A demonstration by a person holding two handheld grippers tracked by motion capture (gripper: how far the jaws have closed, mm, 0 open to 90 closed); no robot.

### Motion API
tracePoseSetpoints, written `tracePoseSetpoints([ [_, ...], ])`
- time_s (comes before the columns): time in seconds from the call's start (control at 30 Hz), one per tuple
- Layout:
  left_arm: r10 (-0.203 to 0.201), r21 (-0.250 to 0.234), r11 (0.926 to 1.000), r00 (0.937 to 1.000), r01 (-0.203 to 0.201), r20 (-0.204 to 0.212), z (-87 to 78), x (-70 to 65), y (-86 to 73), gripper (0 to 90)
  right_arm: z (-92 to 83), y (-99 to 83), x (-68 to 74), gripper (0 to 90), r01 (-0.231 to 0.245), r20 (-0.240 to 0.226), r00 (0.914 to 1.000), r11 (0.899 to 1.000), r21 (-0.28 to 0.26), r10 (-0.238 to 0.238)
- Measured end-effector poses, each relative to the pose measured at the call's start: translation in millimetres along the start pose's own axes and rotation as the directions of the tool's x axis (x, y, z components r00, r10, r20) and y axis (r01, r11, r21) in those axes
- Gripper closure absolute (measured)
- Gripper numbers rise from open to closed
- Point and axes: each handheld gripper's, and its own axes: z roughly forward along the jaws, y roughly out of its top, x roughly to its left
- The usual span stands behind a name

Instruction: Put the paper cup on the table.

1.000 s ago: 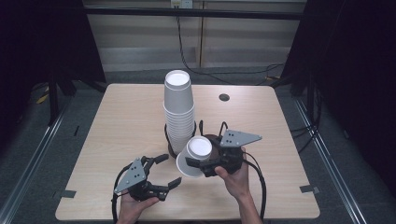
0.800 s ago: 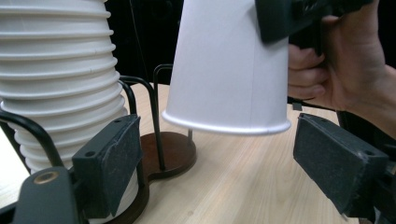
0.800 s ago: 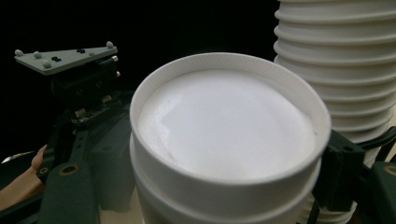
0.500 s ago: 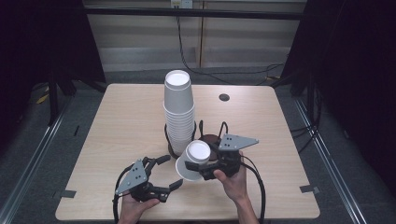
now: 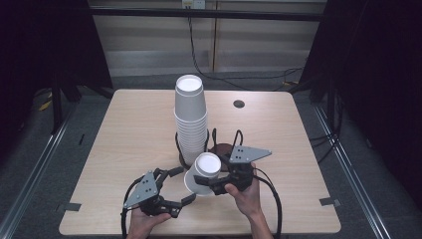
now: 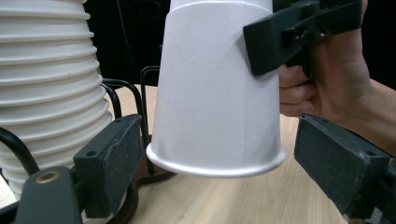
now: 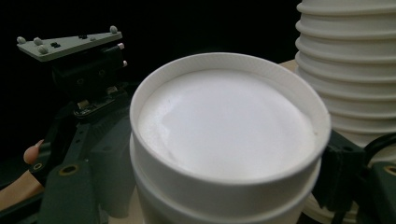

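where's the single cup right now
In the high view the single cup sits upside down in the right gripper, front centre, just before the cup stack.

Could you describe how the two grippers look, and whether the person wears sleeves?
Both the left gripper and the right gripper are black, each with two flat rectangular jaws, a grey three-cornered plate on top and a black cable trailing off. Small pale studs sit at the plate corners. No sleeves are visible on the forearms.

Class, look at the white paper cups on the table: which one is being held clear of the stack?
The upside-down cup gripped by the right gripper, in front of the tall stack standing in its wire holder.
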Motion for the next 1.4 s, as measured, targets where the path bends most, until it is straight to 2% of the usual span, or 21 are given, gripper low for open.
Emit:
tracePoseSetpoints([
  [0.33, -0.009, 0.020, 0.9998, 0.9994, 0.009, 0.034, 9.7, 3.7, -2.4, 15.3, 6.3, -2.8, 3.2, 22.9, 0.001, -0.028, 0.9996, 1.000, -0.005, -0.001],
  [0.47, -0.018, 0.026, 0.9995, 0.9989, 0.017, 0.043, 13.6, 3.8, -2.2, 12.4, 7.1, -3.2, 4.4, 23.0, 0.002, -0.038, 0.9993, 1.000, -0.008, -0.002],
  [0.83, -0.005, 0.049, 0.9988, 0.9988, 0.003, 0.048, 20.8, 3.3, -0.3, 7.6, 10.4, -1.9, 7.9, 23.0, 0.008, -0.057, 0.9983, 1.000, -0.015, -0.009],
  [1.07, -0.005, 0.052, 0.9986, 0.9973, 0.001, 0.073, 23.2, 4.3, -1.2, 9.8, 13.3, -2.6, 9.8, 23.0, 0.005, -0.067, 0.9977, 1.000, -0.019, -0.006],
  [1.4, -0.008, 0.058, 0.9983, 0.9967, 0.003, 0.081, 22.8, 7.7, -2.1, 13.7, 14.5, -5.5, 5.8, 21.6, -0.015, -0.071, 0.9974, 0.999, -0.031, 0.013],
])
